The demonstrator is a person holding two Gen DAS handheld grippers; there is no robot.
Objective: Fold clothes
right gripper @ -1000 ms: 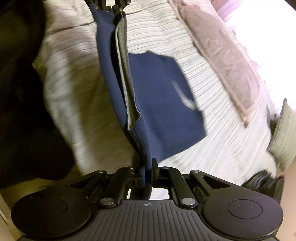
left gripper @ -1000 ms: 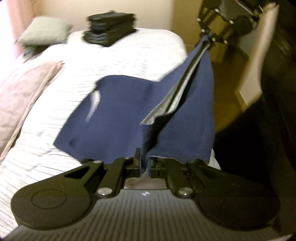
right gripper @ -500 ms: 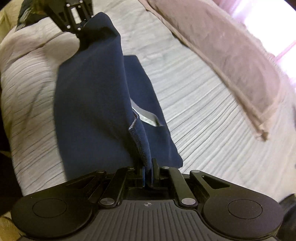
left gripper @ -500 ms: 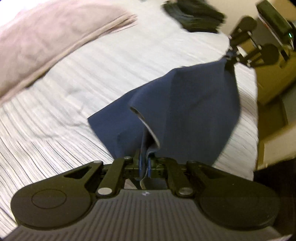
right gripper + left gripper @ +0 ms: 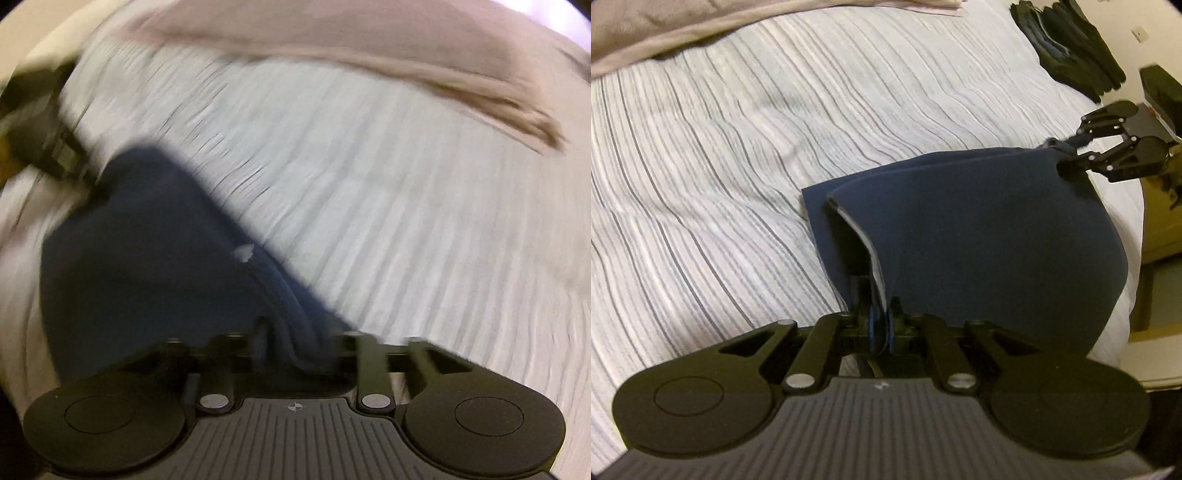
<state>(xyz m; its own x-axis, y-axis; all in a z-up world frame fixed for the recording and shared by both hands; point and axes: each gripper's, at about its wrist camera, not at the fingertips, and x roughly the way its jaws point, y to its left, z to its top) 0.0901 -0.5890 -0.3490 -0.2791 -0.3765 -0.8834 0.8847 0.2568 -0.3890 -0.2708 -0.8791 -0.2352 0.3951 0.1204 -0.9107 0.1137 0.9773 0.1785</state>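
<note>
Navy cloth (image 5: 979, 236), doubled over so that a pale grey inner face shows along its folded edge, lies draped on the striped white bedcover (image 5: 738, 147) in the left wrist view, its near corner pinched in the left gripper (image 5: 881, 328), whose jaws are closed tight on the fabric with the blue pads pressing it from both sides. At the far right of the same view the right gripper (image 5: 1067, 157) has the cloth's opposite corner, its fingers drawn together around a small bunch of the navy fabric near the edge of the bed. Between the two held corners the cloth sags in a broad curve, with a lower layer reaching out flat on the bedcover to the left. A stack of dark folded clothes (image 5: 1071, 44) sits at the far end of the bed, well apart from the navy cloth, and a beige blanket (image 5: 665, 29) lies along the upper left. The right wrist view is heavily blurred: the navy cloth (image 5: 147, 251) spreads from the lower middle toward the upper left, where the left gripper (image 5: 70, 162) shows only as a dark smear at its corner. Fabric runs down between the right gripper's (image 5: 295, 354) fingers, which look a little apart around a thick roll of cloth, though the blur makes the gap hard to judge. The beige blanket (image 5: 406, 55) crosses the top, above the striped bedcover (image 5: 406, 221).
</note>
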